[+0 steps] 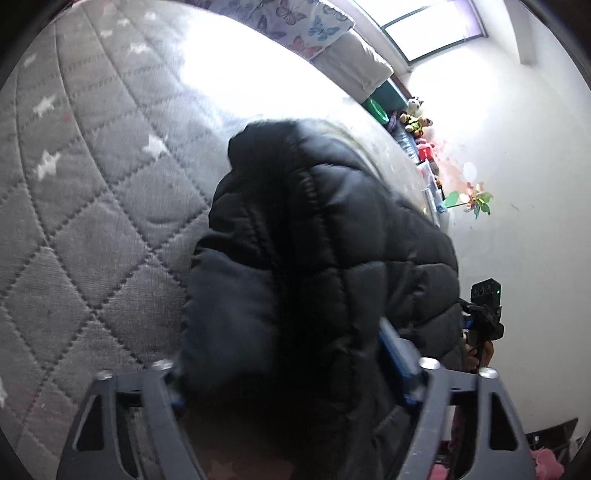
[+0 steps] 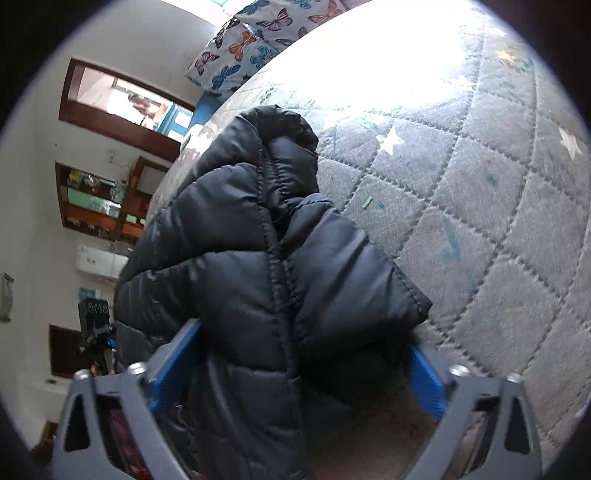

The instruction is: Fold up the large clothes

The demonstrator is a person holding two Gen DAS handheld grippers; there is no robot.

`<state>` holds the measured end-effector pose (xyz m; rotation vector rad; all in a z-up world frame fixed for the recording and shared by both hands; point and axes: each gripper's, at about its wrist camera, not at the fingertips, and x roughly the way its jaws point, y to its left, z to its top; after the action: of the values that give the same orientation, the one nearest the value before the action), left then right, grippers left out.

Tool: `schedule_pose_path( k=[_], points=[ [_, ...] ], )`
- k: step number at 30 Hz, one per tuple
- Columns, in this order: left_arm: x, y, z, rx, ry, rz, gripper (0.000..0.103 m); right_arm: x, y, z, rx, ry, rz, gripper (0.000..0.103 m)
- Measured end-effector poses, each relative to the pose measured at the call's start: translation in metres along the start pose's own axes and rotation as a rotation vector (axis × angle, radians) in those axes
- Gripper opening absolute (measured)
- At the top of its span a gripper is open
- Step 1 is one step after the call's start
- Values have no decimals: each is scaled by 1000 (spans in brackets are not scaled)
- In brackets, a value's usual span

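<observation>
A black quilted puffer jacket lies bunched on a grey quilted bed cover with white stars. In the left wrist view my left gripper has its blue-padded fingers on either side of the jacket's near edge, and the fabric fills the gap between them. In the right wrist view the jacket also fills the gap of my right gripper, blue pads on both sides of a thick fold. The right gripper's body shows at the left view's right edge.
A butterfly-print pillow lies at the head of the bed. Toys and a paper pinwheel stand along the white wall. In the right wrist view wooden shelves and a doorway lie beyond the bed's edge.
</observation>
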<state>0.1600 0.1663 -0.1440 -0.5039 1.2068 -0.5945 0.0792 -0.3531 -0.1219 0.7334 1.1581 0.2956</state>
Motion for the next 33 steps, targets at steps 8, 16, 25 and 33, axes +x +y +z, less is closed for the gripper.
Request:
schedule_pose_path(
  k=[8,16,25,33],
  points=[
    [-8,-31,-3,29,-18,61,62,-26,33,-9,-95,-89,-51,47],
    [-3,-20,-7,13,-6,49,67,-14,23,-2,-77,-58,-55,62],
    [4,-9,-10,-40,19,28,86,10,-4,14,29,18,50,103],
    [19,-15,-8,-40,19,23,95,13,-4,17,9,-19,96,103]
  ],
)
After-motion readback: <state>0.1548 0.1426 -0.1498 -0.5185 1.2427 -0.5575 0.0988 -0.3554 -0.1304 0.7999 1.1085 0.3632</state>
